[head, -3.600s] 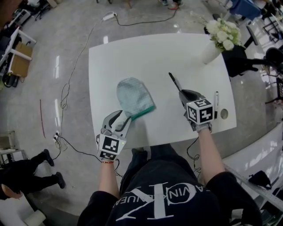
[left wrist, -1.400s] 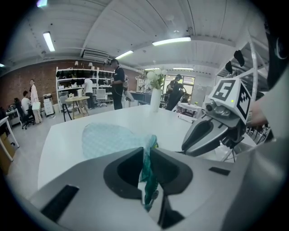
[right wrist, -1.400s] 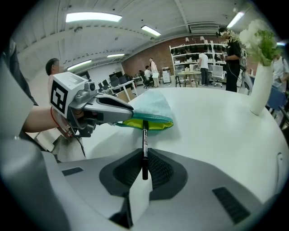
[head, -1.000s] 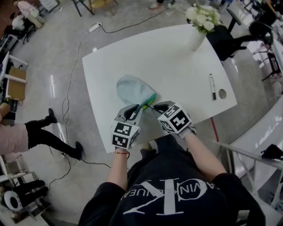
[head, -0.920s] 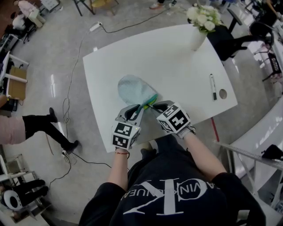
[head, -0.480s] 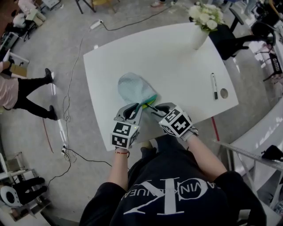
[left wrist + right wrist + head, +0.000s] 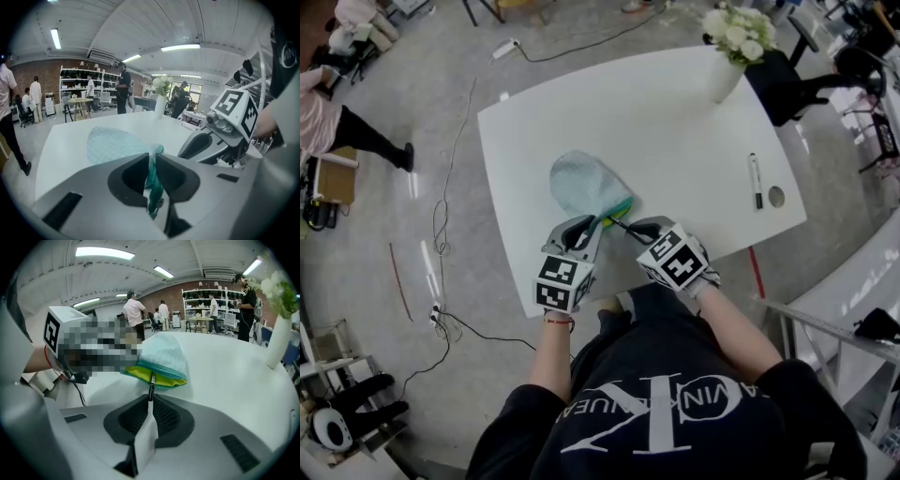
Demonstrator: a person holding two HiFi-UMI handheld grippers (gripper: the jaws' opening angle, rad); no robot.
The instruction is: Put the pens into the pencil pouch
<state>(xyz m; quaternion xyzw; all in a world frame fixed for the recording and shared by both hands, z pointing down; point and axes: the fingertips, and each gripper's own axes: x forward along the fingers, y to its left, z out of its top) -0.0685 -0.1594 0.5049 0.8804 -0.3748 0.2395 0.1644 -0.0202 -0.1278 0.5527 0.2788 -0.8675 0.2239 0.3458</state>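
Observation:
A pale blue mesh pouch [image 7: 581, 187] with a teal rim and yellow lining lies on the white table [image 7: 656, 122]. My left gripper [image 7: 592, 223] is shut on its teal rim [image 7: 153, 174] and holds the mouth up. My right gripper [image 7: 630, 228] sits just right of it, jaws closing on the back end of a black pen [image 7: 151, 385]. The pen's front end is inside the yellow mouth of the pouch [image 7: 164, 355]. A second black-and-white pen [image 7: 756, 180] lies far to the right, near the table edge.
A white vase of flowers [image 7: 727, 70] stands at the table's far right corner. A round hole [image 7: 776, 197] lies beside the second pen. Cables run over the floor to the left, and people stand around the room.
Since the earliest frame my right gripper has carried the pen from the right of the table to the pouch mouth. Over the last second both grippers stay put; the right one rolled slightly.

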